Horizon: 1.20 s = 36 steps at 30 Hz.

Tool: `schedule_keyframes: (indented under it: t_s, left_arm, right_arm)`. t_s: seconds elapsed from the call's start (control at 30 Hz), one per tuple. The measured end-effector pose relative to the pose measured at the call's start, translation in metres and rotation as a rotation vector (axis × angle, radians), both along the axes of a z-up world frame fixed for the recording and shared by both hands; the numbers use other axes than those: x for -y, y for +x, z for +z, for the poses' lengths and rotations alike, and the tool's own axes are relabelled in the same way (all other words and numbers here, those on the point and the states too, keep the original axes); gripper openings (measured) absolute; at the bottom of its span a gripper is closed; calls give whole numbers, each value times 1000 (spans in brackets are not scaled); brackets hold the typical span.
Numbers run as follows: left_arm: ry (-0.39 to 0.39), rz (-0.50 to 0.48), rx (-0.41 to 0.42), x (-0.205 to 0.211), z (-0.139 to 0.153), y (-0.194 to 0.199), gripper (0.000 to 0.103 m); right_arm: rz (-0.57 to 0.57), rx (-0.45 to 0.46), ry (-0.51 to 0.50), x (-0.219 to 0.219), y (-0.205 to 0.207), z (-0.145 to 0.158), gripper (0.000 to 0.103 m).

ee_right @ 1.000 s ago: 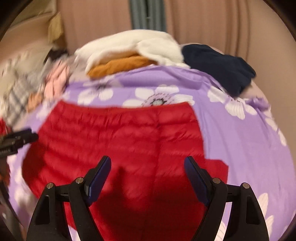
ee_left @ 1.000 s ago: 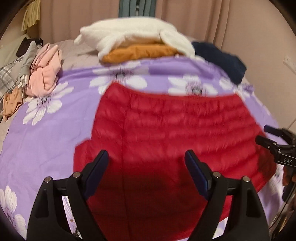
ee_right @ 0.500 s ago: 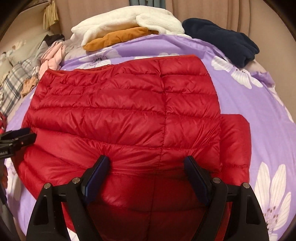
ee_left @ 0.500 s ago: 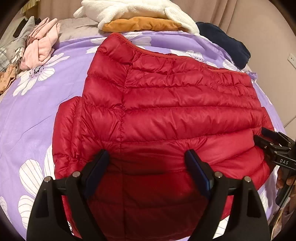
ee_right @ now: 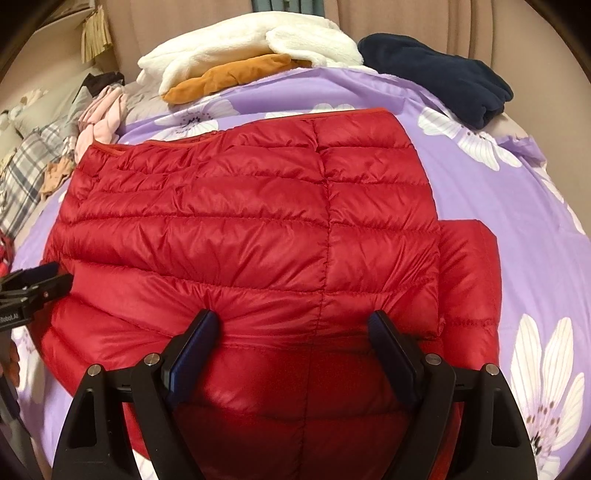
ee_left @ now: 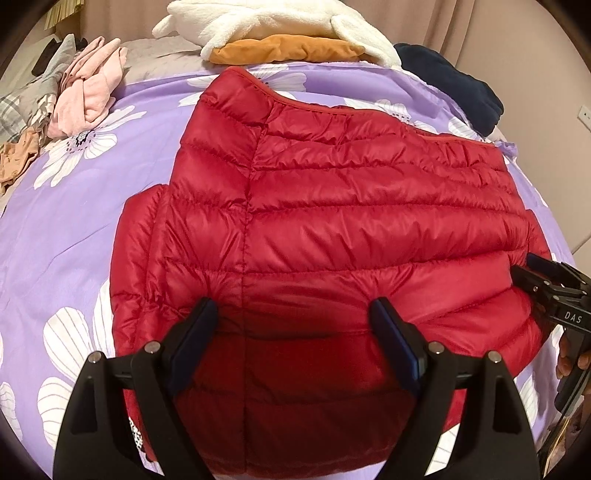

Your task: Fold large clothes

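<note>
Your left gripper [ee_left: 291, 325] and right gripper [ee_right: 291, 328] both stand spread wide over the red jacket [ee_left: 332, 229], pinching nothing. Its near edge is hidden behind the fingers. The quilted, shiny jacket lies flat on the purple flowered bedcover [ee_left: 74, 229], long side running left-right.

Bed [ee_left: 74, 229] with purple flower-print sheet. Red puffer jacket [ee_left: 332, 221] lies flat mid-sheet. Beyond jacket: white fleece [ee_left: 277, 18] on an orange garment [ee_left: 280, 51]. Beyond-right: navy garment [ee_left: 458, 92]. Beyond-left: pink clothes [ee_left: 88, 99], plaid fabric [ee_right: 26, 173].
</note>
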<state>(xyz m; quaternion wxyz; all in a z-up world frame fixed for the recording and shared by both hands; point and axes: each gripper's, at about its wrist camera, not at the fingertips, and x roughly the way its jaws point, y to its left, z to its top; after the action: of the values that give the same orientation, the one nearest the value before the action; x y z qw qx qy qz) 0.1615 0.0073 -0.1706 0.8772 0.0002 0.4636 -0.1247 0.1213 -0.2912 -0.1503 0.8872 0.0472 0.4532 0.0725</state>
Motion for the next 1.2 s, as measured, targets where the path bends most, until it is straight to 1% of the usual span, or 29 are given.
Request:
schedule_keyframes:
  t_s: [0.37,0.87,1.0,1.13,1.2]
  left_arm:
    - [17,0,-9,-1,-1,-10,86]
    - [27,0,-11,-1,-1,-11,86]
    - [22,15,8,-5,6,-17,85]
    - [-31,41,35,-20,20,-29,85]
    - [-38,75,46,-30,27,-35,85]
  right_arm:
    - [-4,-22,11,2,-5,1,83]
    - [-1,-28,8,2,-5,1,85]
    - [-3,-29,6,2,-5,3,85]
    - [-14,23,-19,2,-12,20,85]
    - [-13,76,-23,2,-19,31,85]
